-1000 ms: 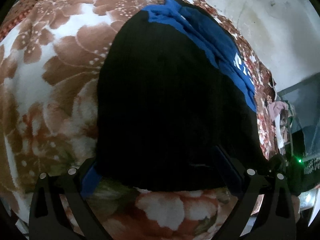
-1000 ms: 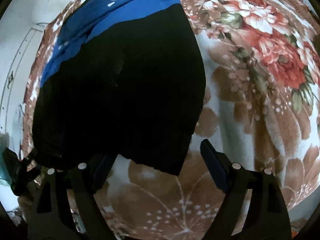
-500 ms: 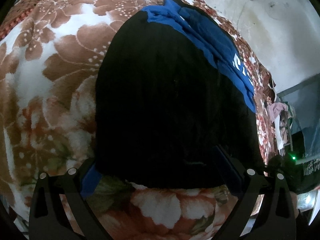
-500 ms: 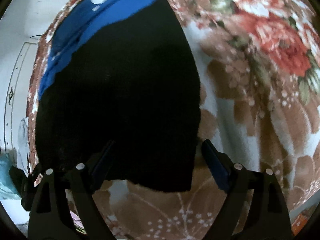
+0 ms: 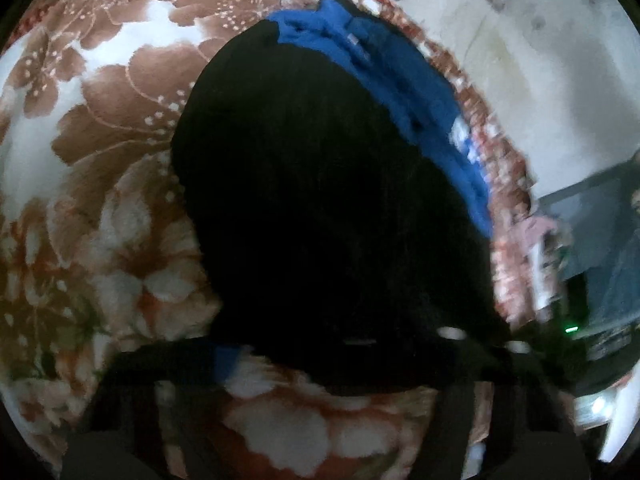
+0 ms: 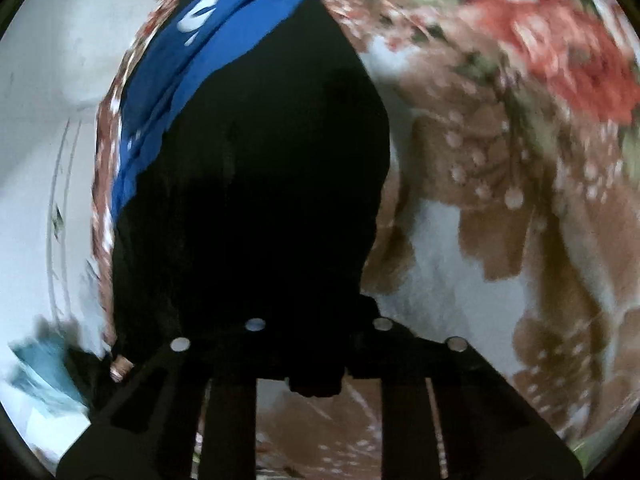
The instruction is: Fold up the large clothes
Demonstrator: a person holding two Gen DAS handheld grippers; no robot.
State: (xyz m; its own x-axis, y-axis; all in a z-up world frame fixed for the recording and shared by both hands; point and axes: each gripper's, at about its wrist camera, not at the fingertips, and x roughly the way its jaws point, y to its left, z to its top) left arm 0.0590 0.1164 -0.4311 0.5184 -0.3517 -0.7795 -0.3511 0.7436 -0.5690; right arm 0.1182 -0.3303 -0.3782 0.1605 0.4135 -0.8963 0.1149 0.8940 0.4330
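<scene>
Both jaws newly closed around black garment

You get dim, soft indoor light, motion blur smearing the floral blanket — strong fisheye bending at the rims, black garment crushed to featureless shadow, pale wall brightest.

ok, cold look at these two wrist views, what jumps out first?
A big black garment fills the middle of both views, lying on a plush floral blanket of brown, white and red. A bright blue garment with white lettering lies along its far edge, toward the pale wall. At the near hem the right gripper has just closed on bunched black cloth.
</scene>
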